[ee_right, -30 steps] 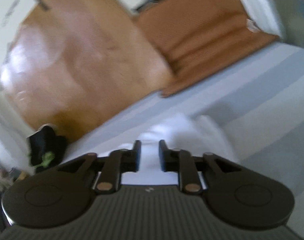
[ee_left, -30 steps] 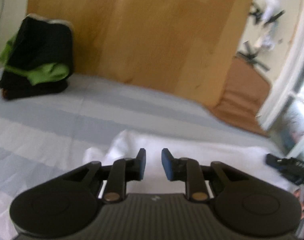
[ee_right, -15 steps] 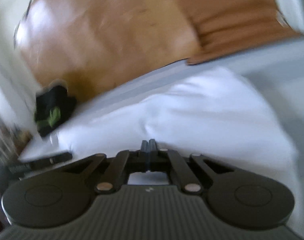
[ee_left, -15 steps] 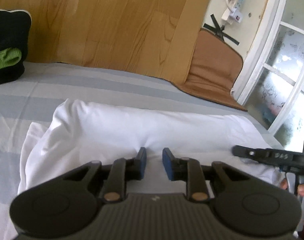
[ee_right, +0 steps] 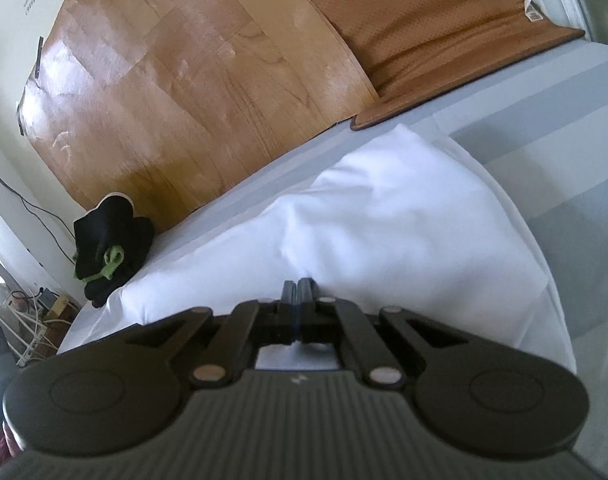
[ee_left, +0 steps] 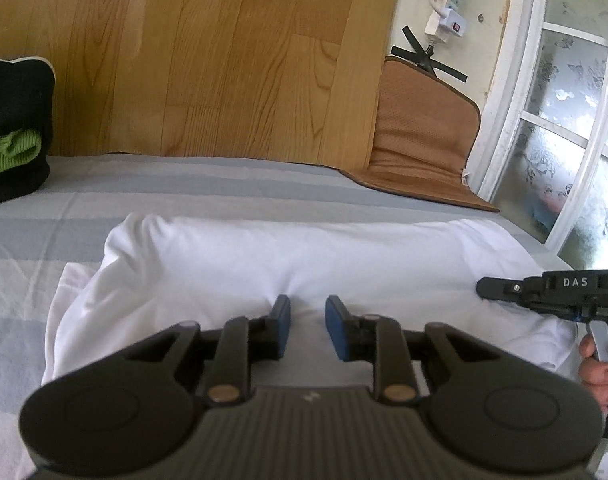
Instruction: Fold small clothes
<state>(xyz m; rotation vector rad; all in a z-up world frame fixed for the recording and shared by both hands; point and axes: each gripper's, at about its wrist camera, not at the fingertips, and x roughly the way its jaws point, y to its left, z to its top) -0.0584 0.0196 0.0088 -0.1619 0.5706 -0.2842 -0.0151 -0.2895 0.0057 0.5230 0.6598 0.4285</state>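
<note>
Over the white garment point(ee_left: 304, 264), my left gripper point(ee_left: 307, 322) gapes empty (right gripper point(ee_right: 298, 294) pinched on it); a thin pinch could slip.

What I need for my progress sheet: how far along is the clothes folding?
Done: a black-and-green pile sits at the bed's far edge, seemingly finished. In hand: the white garment looks doubled over on the striped sheet; the right tool is shut on its near edge, and the left tool is open over it. Left: probably another fold, then stacking it.
</note>
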